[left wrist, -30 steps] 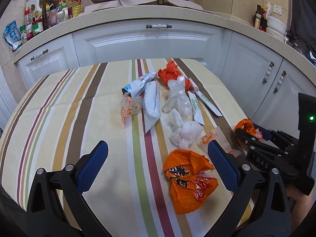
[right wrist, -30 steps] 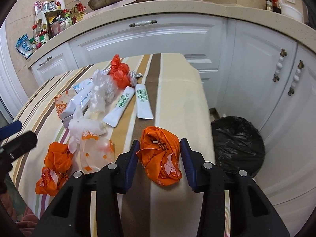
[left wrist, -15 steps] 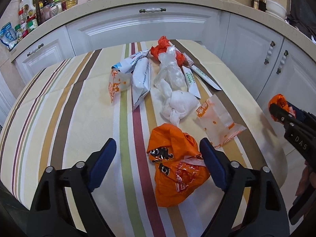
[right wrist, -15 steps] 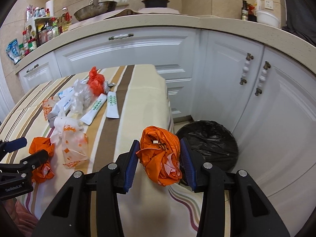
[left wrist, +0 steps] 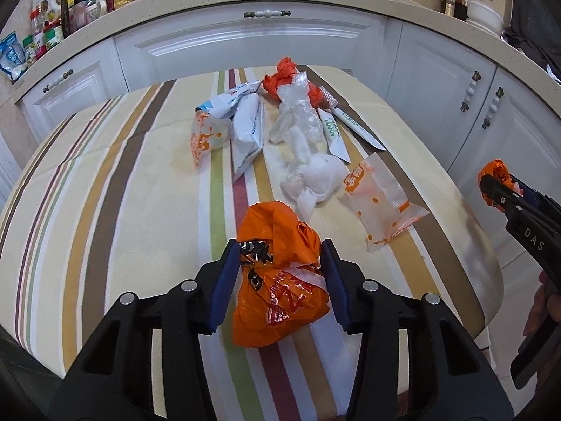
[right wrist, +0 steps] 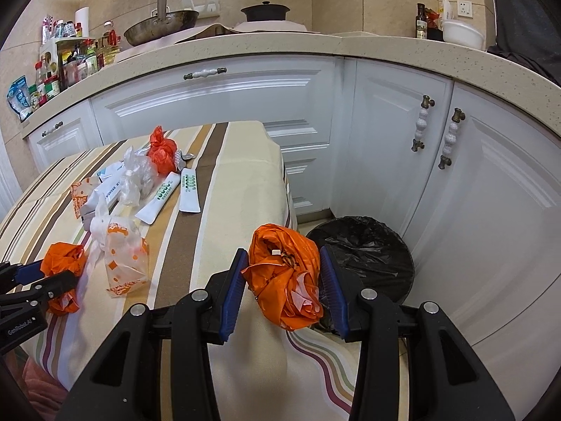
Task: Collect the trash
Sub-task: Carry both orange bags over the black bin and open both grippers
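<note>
The left hand-held gripper (left wrist: 277,277) has been closed on an orange bag (left wrist: 280,280) on the striped worktop (left wrist: 105,210), while another orange bag (right wrist: 285,275), gripped by the right hand-held gripper (right wrist: 284,280), has been carried near the black bin (right wrist: 368,249), so a drop seems next.

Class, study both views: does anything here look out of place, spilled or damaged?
Nothing is spilled or broken. The oddity is litter strewn across the striped tablecloth: wrappers, a clear bag and a white wad. The bin stands on the floor beside the table. Each claw grips an orange bag.
</note>
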The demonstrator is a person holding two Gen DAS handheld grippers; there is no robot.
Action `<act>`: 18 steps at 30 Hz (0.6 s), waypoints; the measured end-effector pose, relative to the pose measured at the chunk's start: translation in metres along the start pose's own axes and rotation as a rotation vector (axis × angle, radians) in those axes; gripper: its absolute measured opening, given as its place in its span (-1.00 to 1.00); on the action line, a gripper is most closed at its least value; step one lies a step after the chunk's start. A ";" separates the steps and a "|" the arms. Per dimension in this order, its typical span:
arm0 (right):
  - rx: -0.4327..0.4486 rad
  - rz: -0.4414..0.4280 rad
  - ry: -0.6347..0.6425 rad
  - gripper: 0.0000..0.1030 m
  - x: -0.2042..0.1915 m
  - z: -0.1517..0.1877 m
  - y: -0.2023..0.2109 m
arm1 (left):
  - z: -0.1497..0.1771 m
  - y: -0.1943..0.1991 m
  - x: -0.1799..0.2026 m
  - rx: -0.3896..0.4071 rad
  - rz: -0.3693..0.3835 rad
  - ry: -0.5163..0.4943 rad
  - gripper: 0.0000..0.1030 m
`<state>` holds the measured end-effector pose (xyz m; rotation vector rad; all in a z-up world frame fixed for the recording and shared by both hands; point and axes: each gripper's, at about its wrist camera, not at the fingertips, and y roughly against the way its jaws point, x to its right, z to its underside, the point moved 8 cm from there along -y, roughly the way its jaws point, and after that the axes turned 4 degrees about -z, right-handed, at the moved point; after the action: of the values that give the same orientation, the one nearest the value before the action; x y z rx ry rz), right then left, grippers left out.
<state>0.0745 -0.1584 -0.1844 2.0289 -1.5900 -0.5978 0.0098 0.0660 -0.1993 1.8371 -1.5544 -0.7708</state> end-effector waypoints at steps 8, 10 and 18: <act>0.028 0.028 -0.002 -0.18 0.009 -0.007 0.007 | -0.020 0.033 -0.013 0.108 -0.045 -0.004 -0.13; 0.034 0.042 -0.006 -0.18 0.015 -0.009 0.008 | -0.032 0.038 -0.008 0.136 -0.030 -0.009 -0.13; 0.073 0.134 -0.051 -0.18 0.067 -0.024 0.011 | -0.093 0.045 0.062 0.259 0.070 -0.096 -0.13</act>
<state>0.0958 -0.2229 -0.1620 1.9534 -1.7852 -0.5531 0.0606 0.0065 -0.1082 1.9385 -1.8437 -0.6586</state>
